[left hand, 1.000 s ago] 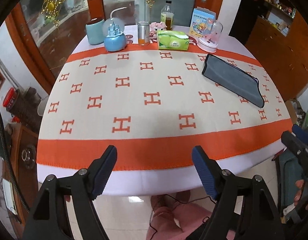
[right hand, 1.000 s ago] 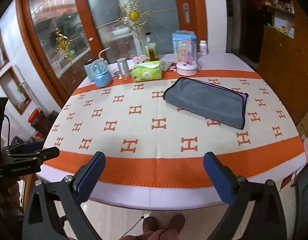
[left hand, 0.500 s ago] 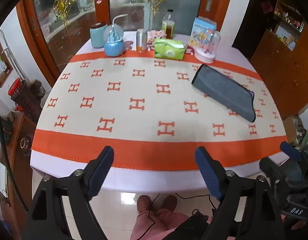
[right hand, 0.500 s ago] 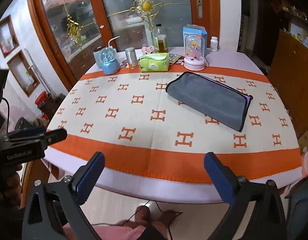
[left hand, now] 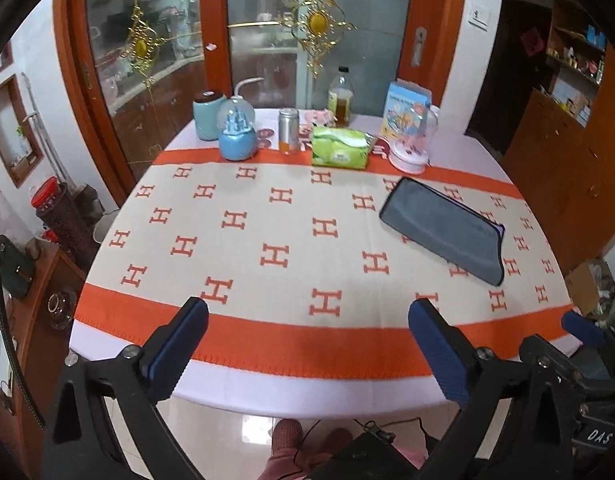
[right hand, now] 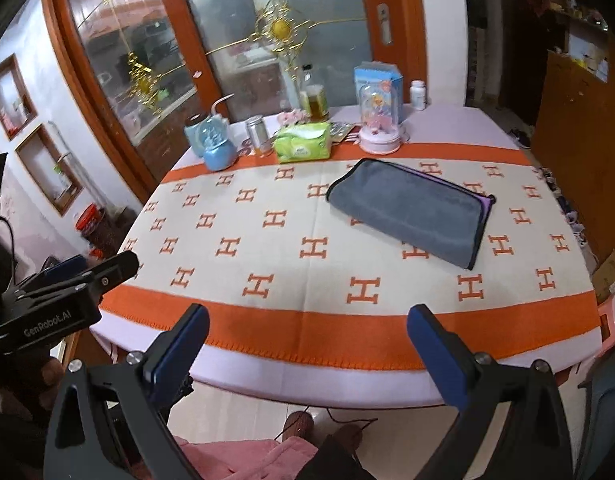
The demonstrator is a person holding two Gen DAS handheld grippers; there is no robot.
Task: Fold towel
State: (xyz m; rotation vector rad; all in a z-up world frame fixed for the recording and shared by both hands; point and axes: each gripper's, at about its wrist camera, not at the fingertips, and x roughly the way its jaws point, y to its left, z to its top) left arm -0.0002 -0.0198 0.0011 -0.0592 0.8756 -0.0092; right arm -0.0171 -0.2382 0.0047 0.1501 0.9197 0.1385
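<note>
So: plush grey towel folded oblong; L gripper & R gripper released, empty.

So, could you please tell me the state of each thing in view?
Grey folded towel: lying flat, untouched.
Left gripper: open, empty.
Right gripper: open, empty.
Green tissue pack: tissue poking out on top.
Amber glass bottle: capped, upright.

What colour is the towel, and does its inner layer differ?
The towel is grey with dark edging; a purple inner layer peeks out at its right end. Clearest in the right wrist view.
</note>
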